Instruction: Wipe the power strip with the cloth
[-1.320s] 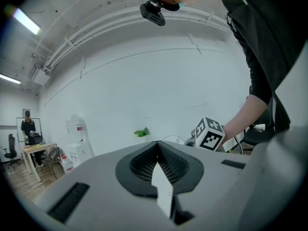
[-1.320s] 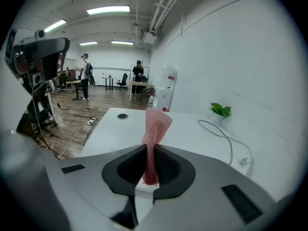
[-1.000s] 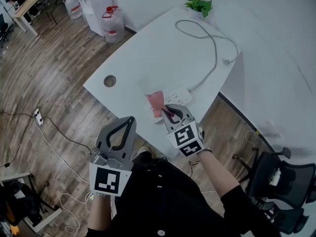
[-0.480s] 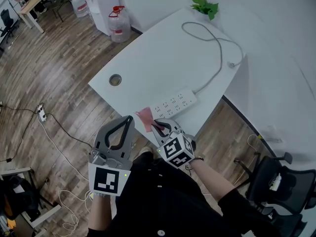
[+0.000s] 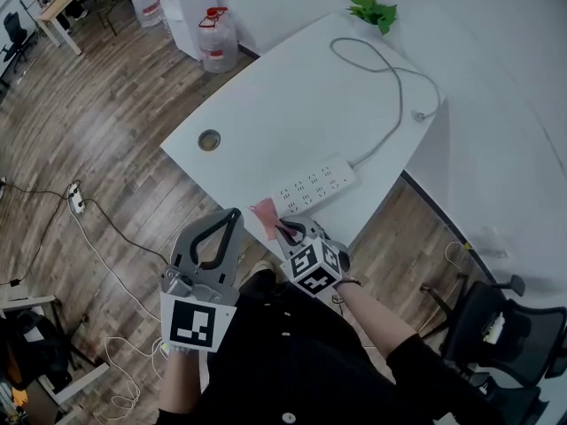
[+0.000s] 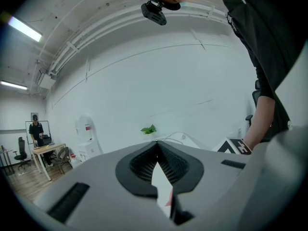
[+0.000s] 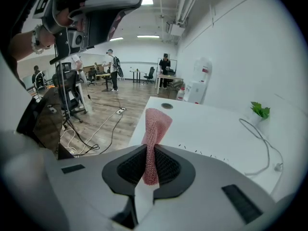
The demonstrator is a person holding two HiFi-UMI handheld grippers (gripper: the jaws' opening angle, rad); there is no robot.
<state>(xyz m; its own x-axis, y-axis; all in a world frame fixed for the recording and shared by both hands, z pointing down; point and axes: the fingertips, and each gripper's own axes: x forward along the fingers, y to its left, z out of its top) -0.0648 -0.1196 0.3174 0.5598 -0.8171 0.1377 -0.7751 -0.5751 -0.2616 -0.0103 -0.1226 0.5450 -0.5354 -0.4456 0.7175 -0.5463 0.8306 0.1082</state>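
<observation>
The white power strip (image 5: 314, 184) lies near the front edge of the white table (image 5: 283, 96), and its grey cable (image 5: 390, 87) runs off toward the back. At the table's near edge my right gripper (image 5: 285, 231) is shut on a pink knitted cloth (image 5: 265, 216), just short of the strip's left end. The right gripper view shows the cloth (image 7: 155, 129) standing up from the shut jaws of the right gripper (image 7: 150, 150), with the strip's slots (image 7: 202, 151) faint beyond. My left gripper (image 5: 217, 228) hangs shut and empty over the floor, left of the table edge; the left gripper (image 6: 157, 143) points at the far wall.
A small green plant (image 5: 372, 9) stands at the table's far corner and a round cable hole (image 5: 209, 140) sits near its left edge. Water bottles (image 5: 217, 38) stand on the wood floor behind. A black office chair (image 5: 505, 326) is at the lower right. Another strip (image 5: 75, 200) with cords lies on the floor.
My right gripper has drawn the cloth back off the power strip toward the table's near edge, so the strip now lies uncovered. The left gripper has stayed in place.
</observation>
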